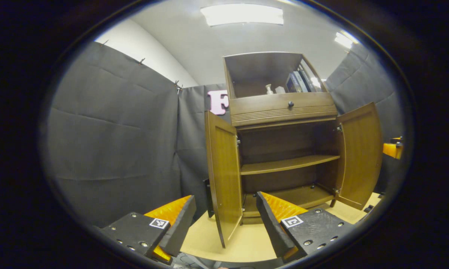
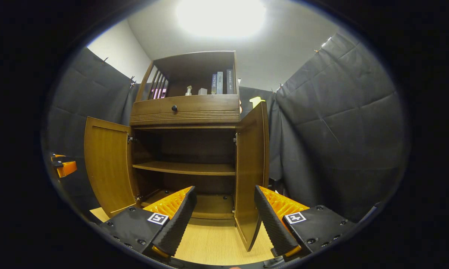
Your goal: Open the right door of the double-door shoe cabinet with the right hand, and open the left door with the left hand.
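The brown wooden shoe cabinet [image 1: 284,108] [image 2: 185,110] stands on a light wood floor with both lower doors swung wide. In the left gripper view the left door [image 1: 224,175] stands edge-on between my left gripper's fingers, a little ahead of them, and the right door [image 1: 361,153] hangs out at the far right. My left gripper [image 1: 226,216] is open and holds nothing. In the right gripper view the right door [image 2: 250,168] stands edge-on ahead of my right gripper [image 2: 224,211], which is open and empty. The left door [image 2: 107,164] is out at the left.
Inside are a bare middle shelf [image 1: 288,163] [image 2: 185,168] and bottom board. Above sit a drawer with a dark knob [image 1: 290,104] [image 2: 174,108] and an open top shelf with books [image 2: 220,83] and a small bottle [image 1: 269,89]. Black cloth walls close in on both sides.
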A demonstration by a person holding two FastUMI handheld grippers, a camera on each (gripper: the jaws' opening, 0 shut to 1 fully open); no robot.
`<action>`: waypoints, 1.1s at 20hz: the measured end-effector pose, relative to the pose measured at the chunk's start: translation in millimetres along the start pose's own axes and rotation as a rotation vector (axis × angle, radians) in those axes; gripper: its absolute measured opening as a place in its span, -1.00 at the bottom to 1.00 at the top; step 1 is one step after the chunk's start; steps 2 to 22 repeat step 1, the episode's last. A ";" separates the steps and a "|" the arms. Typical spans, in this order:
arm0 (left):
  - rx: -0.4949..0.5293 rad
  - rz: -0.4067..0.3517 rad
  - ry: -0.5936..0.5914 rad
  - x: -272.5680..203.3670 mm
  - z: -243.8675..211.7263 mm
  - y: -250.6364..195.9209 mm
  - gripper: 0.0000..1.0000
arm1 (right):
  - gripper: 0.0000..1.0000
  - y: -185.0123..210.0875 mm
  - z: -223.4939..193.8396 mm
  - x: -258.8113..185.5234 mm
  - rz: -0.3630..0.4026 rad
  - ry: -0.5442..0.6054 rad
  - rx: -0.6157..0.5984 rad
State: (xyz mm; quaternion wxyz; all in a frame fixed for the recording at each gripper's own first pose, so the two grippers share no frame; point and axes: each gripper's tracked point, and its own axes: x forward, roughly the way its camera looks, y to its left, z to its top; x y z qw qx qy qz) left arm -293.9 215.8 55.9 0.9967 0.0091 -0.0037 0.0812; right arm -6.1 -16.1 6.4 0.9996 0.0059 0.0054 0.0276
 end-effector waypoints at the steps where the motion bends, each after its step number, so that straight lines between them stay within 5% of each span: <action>1: 0.000 -0.003 0.000 0.1 0.2 -0.4 0.89 | 0.94 0.5 0.2 0.7 0.000 0.001 0.001; 22: 0.000 -0.003 0.000 0.1 0.2 -0.4 0.89 | 0.94 0.5 0.2 0.7 0.000 0.001 0.001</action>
